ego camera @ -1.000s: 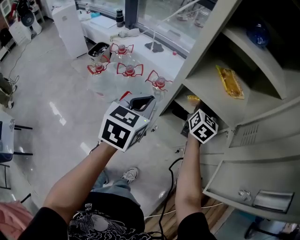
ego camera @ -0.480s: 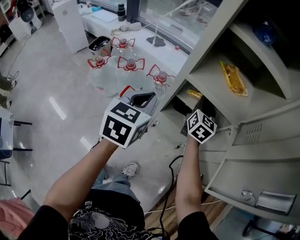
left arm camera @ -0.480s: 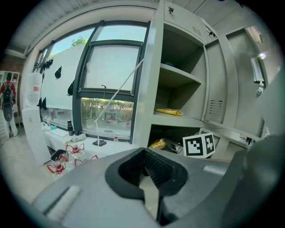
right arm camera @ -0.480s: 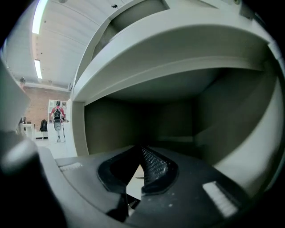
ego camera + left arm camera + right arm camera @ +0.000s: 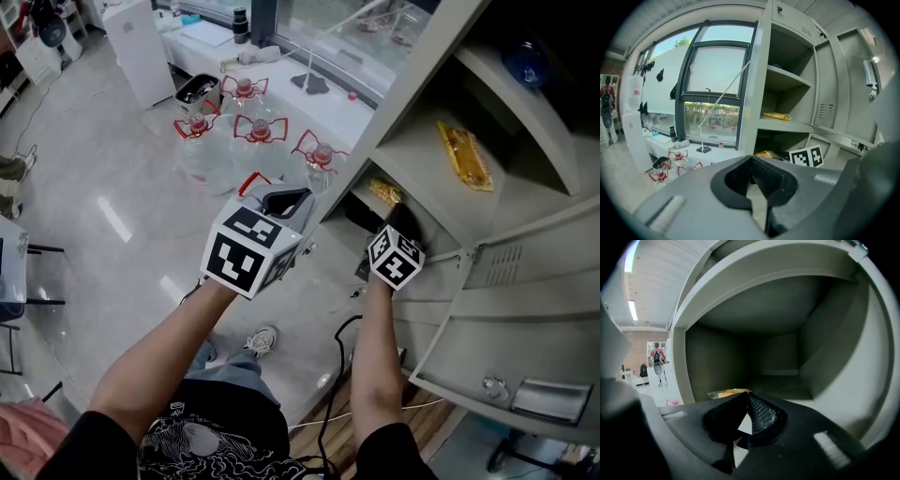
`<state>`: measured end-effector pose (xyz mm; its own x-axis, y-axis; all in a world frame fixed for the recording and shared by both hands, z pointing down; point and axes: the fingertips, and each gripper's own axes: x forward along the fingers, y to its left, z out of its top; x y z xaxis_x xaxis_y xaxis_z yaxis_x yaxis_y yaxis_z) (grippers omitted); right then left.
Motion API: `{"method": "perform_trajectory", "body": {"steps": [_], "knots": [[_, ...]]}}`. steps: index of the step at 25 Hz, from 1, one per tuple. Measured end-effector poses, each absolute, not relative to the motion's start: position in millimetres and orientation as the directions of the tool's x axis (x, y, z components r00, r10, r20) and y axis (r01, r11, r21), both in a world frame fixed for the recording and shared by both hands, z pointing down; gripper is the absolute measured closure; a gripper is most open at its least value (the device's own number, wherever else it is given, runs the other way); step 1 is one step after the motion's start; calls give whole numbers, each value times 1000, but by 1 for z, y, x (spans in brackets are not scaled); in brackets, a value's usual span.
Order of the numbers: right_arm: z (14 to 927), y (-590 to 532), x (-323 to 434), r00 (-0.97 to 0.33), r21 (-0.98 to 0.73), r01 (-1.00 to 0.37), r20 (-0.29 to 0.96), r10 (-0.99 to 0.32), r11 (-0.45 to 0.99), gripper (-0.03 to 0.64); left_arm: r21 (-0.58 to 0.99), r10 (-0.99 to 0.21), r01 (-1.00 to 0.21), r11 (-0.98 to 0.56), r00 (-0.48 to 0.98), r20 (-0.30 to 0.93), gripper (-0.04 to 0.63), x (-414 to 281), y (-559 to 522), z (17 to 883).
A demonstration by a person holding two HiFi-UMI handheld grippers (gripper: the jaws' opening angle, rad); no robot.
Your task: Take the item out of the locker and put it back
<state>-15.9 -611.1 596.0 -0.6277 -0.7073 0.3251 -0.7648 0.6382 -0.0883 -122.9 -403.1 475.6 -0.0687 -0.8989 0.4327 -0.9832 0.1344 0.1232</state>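
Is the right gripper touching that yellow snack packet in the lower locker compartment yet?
Cannot tell. In the right gripper view the snack packet lies just past the shut right gripper, whose tips overlap its edge; no gap or contact shows plainly.

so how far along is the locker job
Done: the locker door is open. In hand: nothing; the right gripper, jaws together, points into the lower compartment at the yellow packet. To do: grip it, take it out, put it back.
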Motion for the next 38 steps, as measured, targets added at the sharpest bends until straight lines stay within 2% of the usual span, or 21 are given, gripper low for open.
{"method": "perform_trajectory", "body": {"steps": [8, 17, 21, 38], "knots": [[632, -609, -16, -605, -82, -768, 421, -676, 636, 591, 120, -894, -982, 148, -81, 441, 594, -129, -396, 476], [650, -612, -15, -601, -110, -765, 474, -643, 635, 580, 112, -887, -981, 161, -95, 451, 594, -132, -390, 479], [650, -609, -15, -613, -132, -758, 478, -630, 638, 524, 118, -885, -979, 164, -93, 456, 594, -130, -387, 480], [593, -549, -8, -631, -177, -762, 420, -653, 623, 517, 112, -893, -985, 130, -67, 445, 594, -138, -356, 474]]}}
